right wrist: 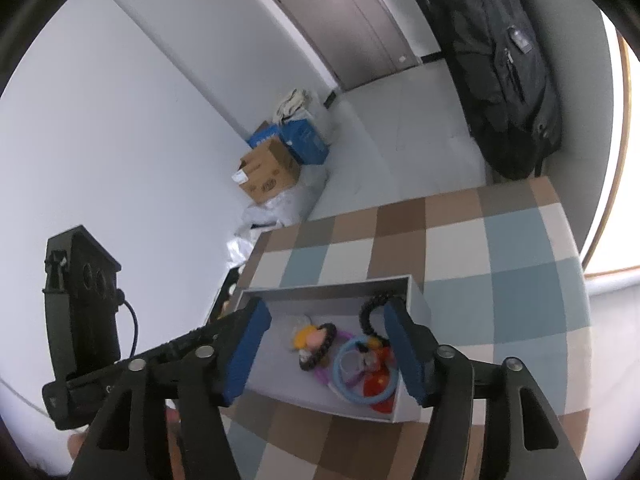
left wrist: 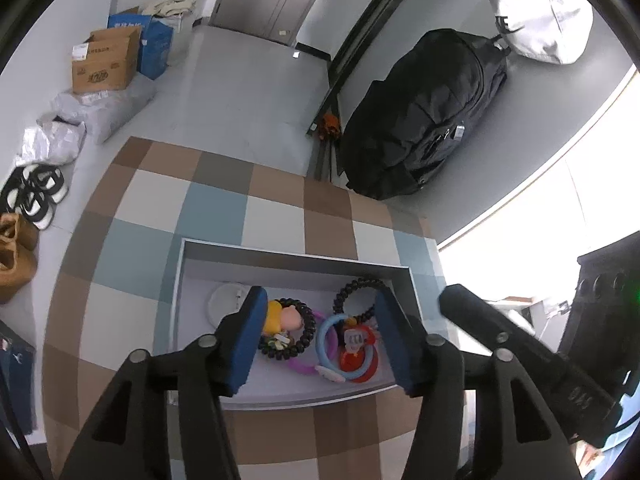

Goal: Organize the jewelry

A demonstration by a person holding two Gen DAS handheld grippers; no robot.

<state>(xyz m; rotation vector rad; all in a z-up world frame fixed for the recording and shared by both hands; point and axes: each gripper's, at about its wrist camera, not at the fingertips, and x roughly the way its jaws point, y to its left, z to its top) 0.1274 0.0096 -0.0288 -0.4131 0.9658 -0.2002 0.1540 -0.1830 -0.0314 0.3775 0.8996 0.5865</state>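
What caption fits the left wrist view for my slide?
Open left claw hovering over shallow white box of beaded bracelets and plastic rings on checkered tablecloth.

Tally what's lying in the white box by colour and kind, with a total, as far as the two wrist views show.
Black beaded bracelets: 2
Blue ring: 1
Purple ring: 1
Red ring: 1
White round disc: 1
Total: 6, not counting the small cartoon charms among them, all inside the white box.
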